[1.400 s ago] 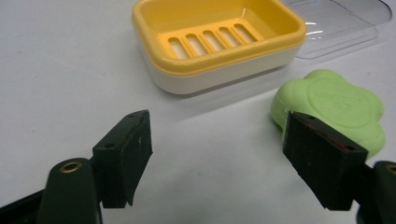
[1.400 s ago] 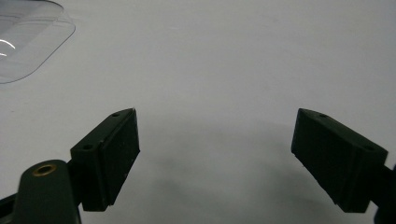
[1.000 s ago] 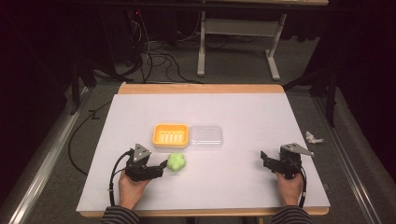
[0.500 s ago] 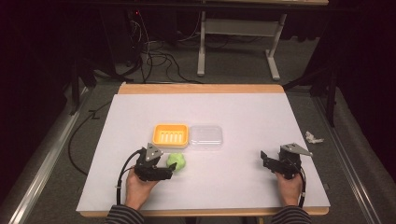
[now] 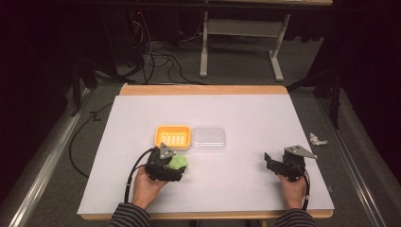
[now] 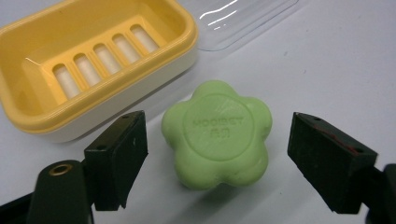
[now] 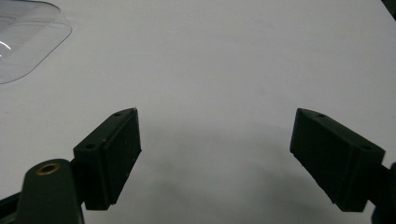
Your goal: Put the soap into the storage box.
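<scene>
A yellow soap dish [image 5: 173, 136] sits near the middle of the white surface [image 5: 246, 113], its slotted tray bare, and a clear lid [image 5: 208, 138] lies flat just beside it on the right, touching or nearly so, with nothing in it. A green flower-shaped soap [image 5: 178, 163] lies on the surface just in front of the dish, close to its near wall but apart from it; in the left gripper view the soap [image 6: 218, 133] shows stamped lettering on its top face, too faint to read surely. The left gripper [image 5: 176, 166] is down at the soap, its jaws spread wide to either side of it, and that view shows a gap between each pad and the soap. The left hand [image 5: 145, 186] holds it from behind, forearm coming in from the near edge, a cable looping off to the left. Right of the lid the surface runs open and bare to the right gripper [image 5: 268, 161], well apart from the other things, near the front right corner. Its jaws stand wide apart over bare surface, holding nothing; the right hand [image 5: 293, 188] grips it from the near edge. A small crumpled white scrap [image 5: 318, 139] lies off the surface's right edge.
</scene>
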Tool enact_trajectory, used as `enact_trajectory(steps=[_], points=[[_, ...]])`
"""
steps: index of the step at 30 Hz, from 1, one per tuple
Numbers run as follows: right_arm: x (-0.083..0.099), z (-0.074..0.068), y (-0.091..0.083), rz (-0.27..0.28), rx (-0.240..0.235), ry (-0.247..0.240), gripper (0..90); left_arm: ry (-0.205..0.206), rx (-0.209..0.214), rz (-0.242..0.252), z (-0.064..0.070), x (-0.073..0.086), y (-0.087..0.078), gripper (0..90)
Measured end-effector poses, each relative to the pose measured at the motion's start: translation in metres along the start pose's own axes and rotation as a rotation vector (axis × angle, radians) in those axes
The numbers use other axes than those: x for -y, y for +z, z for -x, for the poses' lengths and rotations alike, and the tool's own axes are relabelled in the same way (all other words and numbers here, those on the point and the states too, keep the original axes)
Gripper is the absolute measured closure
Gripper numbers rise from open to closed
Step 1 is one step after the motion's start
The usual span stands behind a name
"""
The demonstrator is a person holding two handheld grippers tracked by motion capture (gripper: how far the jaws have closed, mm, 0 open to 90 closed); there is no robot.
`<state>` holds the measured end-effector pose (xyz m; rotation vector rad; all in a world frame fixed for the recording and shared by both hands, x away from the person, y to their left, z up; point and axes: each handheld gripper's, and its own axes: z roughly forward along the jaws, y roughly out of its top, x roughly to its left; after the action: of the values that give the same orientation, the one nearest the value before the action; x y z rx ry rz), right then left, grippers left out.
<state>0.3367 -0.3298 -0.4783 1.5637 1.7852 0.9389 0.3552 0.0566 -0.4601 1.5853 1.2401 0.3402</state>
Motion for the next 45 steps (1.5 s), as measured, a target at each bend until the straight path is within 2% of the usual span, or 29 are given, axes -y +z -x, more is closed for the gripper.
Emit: enact_trajectory(steps=[8,12,25,35,39,45], points=[[0.0,0.001,0.0,0.007,-0.002,0.0,17.0,0.009,-0.004,-0.053,0.004,0.001,0.01,18.3],[0.0,0.001,0.0,0.006,-0.004,0.0,17.1,0.003,-0.025,-0.083,0.004,0.004,0.017,17.1],[0.0,0.001,0.0,0.006,-0.006,-0.002,17.3,-0.014,-0.074,-0.106,-0.001,0.006,0.029,18.4],[0.0,0.0,0.0,0.002,-0.005,0.001,17.4,-0.028,-0.094,-0.132,-0.002,0.009,0.037,20.7],[0.0,0.0,0.0,0.002,-0.005,0.001,17.4,-0.026,-0.088,-0.13,0.0,0.009,0.036,24.8],[0.0,0.0,0.0,0.002,-0.004,0.002,17.4,-0.016,-0.069,-0.133,-0.001,0.01,0.035,25.4]])
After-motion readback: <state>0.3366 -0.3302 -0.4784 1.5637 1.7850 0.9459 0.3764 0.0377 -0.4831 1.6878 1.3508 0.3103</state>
